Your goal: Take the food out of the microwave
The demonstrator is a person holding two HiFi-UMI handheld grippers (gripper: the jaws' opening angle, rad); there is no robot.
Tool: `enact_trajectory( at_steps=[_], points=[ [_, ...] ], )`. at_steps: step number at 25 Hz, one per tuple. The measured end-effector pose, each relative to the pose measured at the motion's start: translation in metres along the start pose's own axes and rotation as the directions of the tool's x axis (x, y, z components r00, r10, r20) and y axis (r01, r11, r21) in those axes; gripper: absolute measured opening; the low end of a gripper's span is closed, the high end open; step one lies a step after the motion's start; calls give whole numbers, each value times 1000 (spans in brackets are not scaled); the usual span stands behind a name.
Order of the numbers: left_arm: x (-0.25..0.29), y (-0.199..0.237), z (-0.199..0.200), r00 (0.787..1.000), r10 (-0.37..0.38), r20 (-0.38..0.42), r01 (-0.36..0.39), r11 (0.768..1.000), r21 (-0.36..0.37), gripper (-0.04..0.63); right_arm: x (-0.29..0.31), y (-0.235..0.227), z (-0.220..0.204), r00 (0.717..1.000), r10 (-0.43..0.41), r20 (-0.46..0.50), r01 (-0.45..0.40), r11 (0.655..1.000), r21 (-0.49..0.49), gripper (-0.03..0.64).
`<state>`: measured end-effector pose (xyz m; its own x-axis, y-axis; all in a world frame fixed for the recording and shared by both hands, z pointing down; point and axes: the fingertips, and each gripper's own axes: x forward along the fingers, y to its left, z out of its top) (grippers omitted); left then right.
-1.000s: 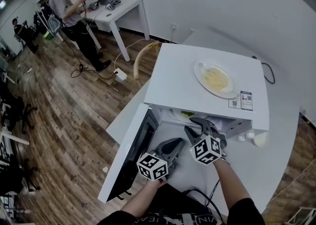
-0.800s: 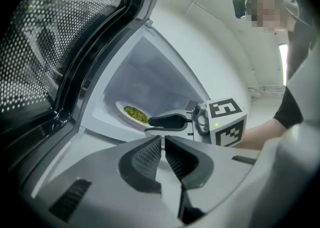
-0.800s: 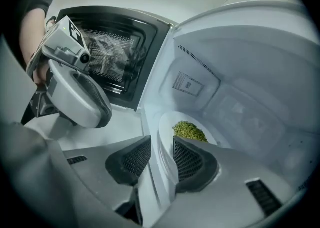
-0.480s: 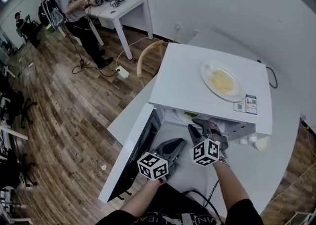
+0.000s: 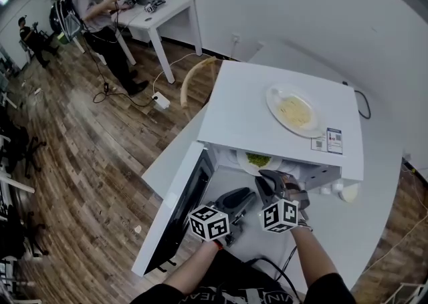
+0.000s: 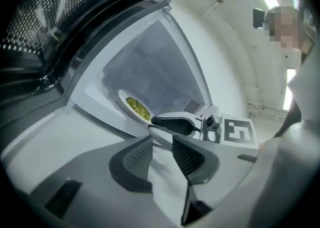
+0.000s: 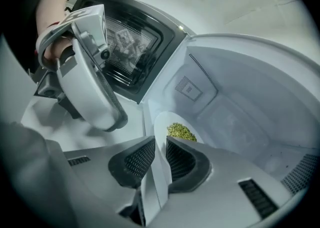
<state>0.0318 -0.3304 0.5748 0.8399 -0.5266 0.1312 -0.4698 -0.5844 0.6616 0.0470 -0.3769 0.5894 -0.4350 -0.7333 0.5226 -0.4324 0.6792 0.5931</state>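
The white microwave (image 5: 251,105) stands with its door (image 5: 175,214) swung open to the left. Inside lies a white plate of green food (image 5: 257,160) (image 6: 132,106) (image 7: 178,132). My right gripper (image 5: 269,177) (image 7: 161,148) reaches into the opening. Its jaws are closing, and the plate's near rim runs between the pads and fills the gap. My left gripper (image 5: 245,196) (image 6: 161,146) hovers just in front of the opening, left of the right one, open with nothing between its fingers.
A second plate with yellowish food (image 5: 294,110) sits on top of the microwave. The microwave rests on a white table (image 5: 348,226). At the back left a person (image 5: 93,2) stands by a white desk (image 5: 164,9), with cables on the wood floor.
The right gripper's jaws have narrowed onto the plate's rim. More of the plate now shows at the microwave's mouth. Both hands have hardly shifted.
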Motion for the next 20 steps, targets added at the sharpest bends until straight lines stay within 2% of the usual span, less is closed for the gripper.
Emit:
enact_trajectory(
  at_steps=[4,9,13,20],
  points=[
    [1,0,4,998,-20,52,25,994,-105,114,-9,2,-1,1000,-9,19,9,1000,14,81],
    [2,4,7,993,-31,110,55,973,-222,114,-18,7,-1,999,-13,32,13,1000,19,80],
    [7,7,8,987,-32,155,83,940,-332,114,-25,11,1,999,-14,46,12,999,34,78],
    [15,13,16,976,-24,218,121,888,-443,114,-34,14,3,998,-7,66,4,999,33,78]
  ],
)
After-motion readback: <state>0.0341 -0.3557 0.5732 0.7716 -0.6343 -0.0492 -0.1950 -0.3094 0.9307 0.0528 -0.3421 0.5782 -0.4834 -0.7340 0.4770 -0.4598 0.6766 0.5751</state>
